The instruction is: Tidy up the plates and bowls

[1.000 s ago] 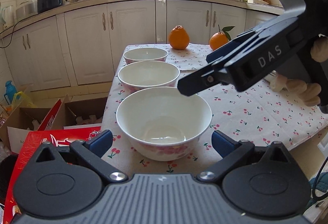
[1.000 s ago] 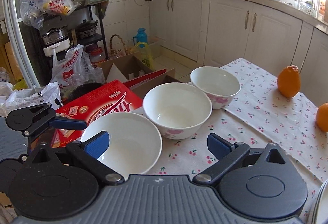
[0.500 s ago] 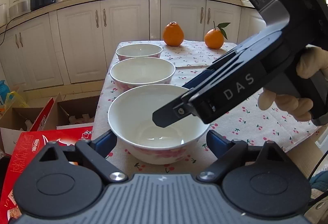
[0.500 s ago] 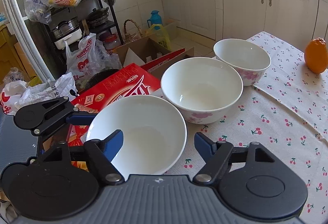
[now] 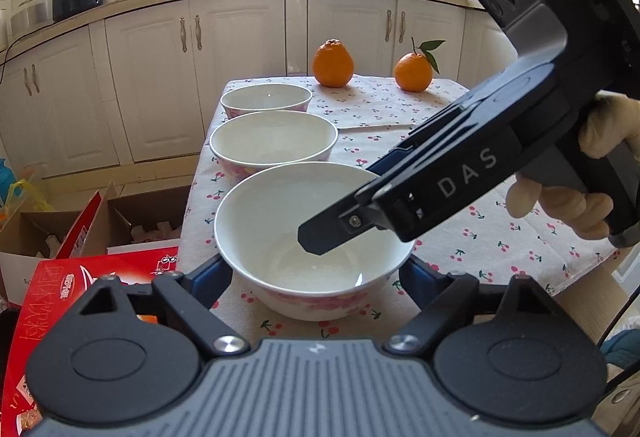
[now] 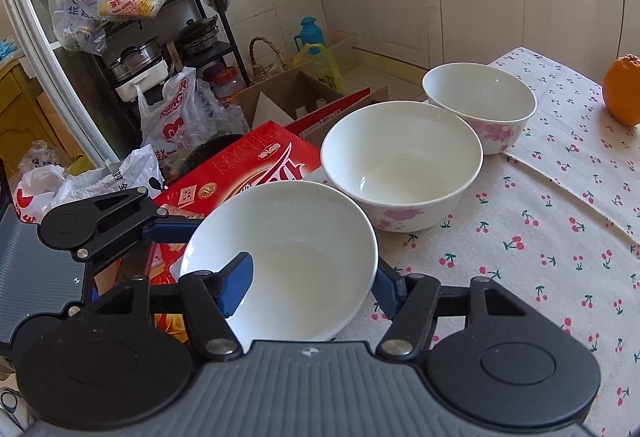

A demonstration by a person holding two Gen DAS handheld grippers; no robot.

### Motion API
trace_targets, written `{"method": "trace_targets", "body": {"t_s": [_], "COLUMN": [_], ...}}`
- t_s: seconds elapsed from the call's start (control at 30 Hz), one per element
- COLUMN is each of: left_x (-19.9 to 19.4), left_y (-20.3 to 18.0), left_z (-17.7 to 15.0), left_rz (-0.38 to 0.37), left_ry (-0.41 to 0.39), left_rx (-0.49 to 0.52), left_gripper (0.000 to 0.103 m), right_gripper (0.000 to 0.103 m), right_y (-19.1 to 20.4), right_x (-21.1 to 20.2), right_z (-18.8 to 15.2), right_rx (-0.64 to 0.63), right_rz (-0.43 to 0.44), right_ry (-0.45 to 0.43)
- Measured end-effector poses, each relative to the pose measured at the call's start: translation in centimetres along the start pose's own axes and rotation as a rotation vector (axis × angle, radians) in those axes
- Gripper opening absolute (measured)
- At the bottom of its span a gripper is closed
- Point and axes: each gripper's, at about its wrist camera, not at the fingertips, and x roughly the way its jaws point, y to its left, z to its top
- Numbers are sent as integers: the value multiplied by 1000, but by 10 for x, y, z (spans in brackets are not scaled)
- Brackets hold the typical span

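Fingers (image 6: 236, 283) astride nearest bowl (image 6: 288, 261) beside 2 oranges (image 5: 333, 63)

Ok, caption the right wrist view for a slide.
Right gripper clamps the nearest bowl rim, first of three on the cherry-print tablecloth.

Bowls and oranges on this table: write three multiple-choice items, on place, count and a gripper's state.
1. Where are the oranges? A. The far end of the table B. Inside a bowl C. On the floor
2. How many bowls? A. Two B. Three C. Five
3. How do the right gripper's jaws meet the nearest bowl? A. Both above it B. Astride its wall C. Around its foot
Key: A, beyond the bowls; B, a row of three; B, jaws have just been closing, one finger inside, one outside.
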Motion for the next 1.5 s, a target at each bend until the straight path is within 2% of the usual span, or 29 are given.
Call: {"method": "trace_targets", "body": {"t_s": [0.23, 0.87, 1.5], "left_x": [2, 49, 79], "left_y": [-14, -91, -106], "left_z": [10, 50, 60], "left_rz": [-34, -215, -262], "left_ry": [2, -3, 41], "left_rx": [39, 201, 199], "left_gripper": [90, 90, 90], "right_gripper": [69, 70, 70], "right_y": [-7, -72, -101], "right_x": [-21, -92, -98], "right_z": [-8, -56, -68], "right_rx": [12, 163, 222], "right_rz": [-23, -204, -245], "right_ry": [-30, -119, -109]}}
